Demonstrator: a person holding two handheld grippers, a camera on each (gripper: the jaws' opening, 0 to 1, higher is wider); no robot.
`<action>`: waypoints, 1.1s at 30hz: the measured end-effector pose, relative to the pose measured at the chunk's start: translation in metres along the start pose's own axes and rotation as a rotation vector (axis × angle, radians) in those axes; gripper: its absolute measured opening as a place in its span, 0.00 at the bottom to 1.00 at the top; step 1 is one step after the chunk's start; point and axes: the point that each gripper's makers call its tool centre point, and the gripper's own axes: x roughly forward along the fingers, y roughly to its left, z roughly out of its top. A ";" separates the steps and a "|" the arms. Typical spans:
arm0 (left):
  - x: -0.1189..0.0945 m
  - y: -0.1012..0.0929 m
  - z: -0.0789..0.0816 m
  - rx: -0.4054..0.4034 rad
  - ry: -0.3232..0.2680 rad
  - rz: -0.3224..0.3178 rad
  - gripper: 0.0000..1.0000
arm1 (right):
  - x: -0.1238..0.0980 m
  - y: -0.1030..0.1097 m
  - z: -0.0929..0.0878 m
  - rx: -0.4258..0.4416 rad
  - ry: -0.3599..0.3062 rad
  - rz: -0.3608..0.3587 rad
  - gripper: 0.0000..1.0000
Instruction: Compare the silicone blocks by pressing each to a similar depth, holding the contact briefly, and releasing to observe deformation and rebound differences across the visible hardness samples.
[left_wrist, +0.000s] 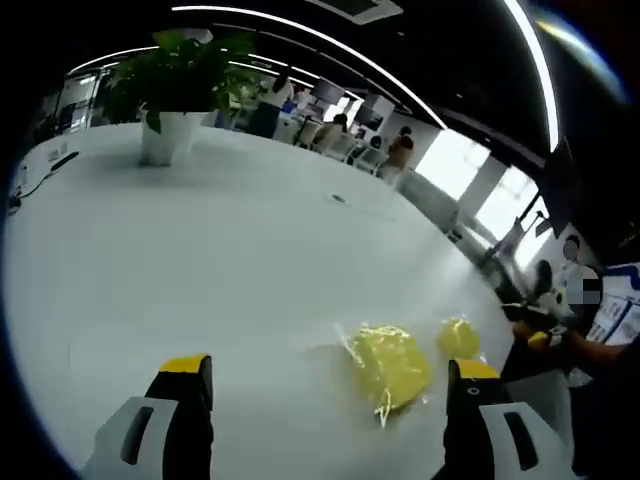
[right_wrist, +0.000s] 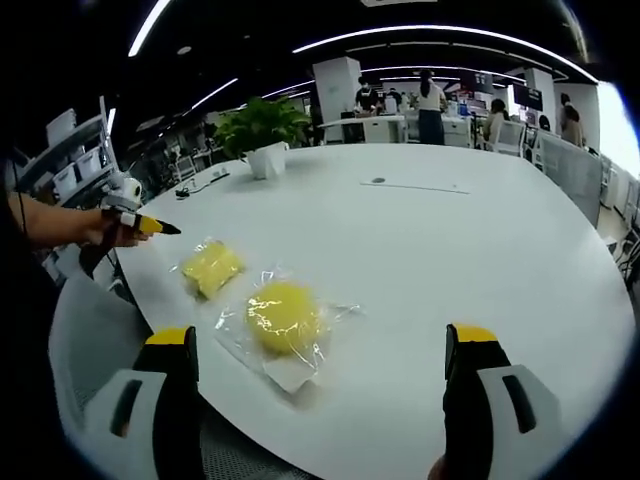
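Both grippers' jaws stood apart above the round block (right_wrist: 283, 316); its loose wrapper risked slipping under uneven pressing.

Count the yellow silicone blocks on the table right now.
2, both in clear wrap on the white table: a round block nearer the right gripper, and a squarer block beyond it, toward the table edge. None looks hidden.
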 end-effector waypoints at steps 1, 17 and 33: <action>0.003 -0.001 -0.001 -0.002 0.007 -0.006 0.98 | 0.000 0.001 0.000 0.001 -0.002 0.001 0.97; 0.043 -0.008 -0.014 -0.164 0.075 -0.091 0.64 | -0.001 0.003 -0.007 0.026 0.000 0.003 0.97; 0.063 -0.015 -0.012 -0.398 0.089 -0.141 0.22 | 0.000 0.004 -0.010 0.042 0.002 0.012 0.97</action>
